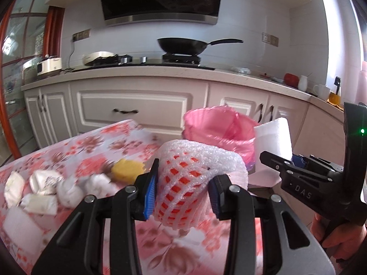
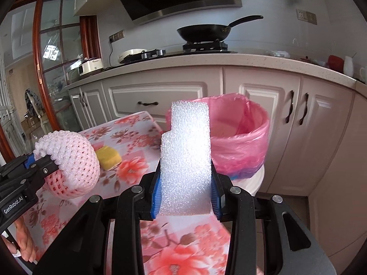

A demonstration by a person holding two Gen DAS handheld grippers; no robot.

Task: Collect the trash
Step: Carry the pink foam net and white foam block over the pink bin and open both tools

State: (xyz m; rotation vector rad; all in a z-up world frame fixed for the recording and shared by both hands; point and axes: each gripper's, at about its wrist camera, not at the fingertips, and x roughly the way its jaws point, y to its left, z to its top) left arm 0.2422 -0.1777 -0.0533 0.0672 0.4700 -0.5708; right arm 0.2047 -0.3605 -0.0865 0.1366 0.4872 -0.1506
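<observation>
Your right gripper (image 2: pixel 185 197) is clamped on the white foam block (image 2: pixel 185 158), long axis pointing straight at the pink-lined bin (image 2: pixel 240 142) just beyond it. Your left gripper (image 1: pixel 181 194) pinches the foam fruit net (image 1: pixel 190 176), left of the bin and farther off. Right is nearer. 1 yellow sponge (image 1: pixel 128 169) and crumpled tissues (image 1: pixel 43 192) lie on the floral table (image 1: pixel 91 144), well left of the bin.

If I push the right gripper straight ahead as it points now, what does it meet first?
Probably the pink-lined trash bin: it sits just beyond the foam block clamped in the right gripper. The gap to it is hard to judge.
</observation>
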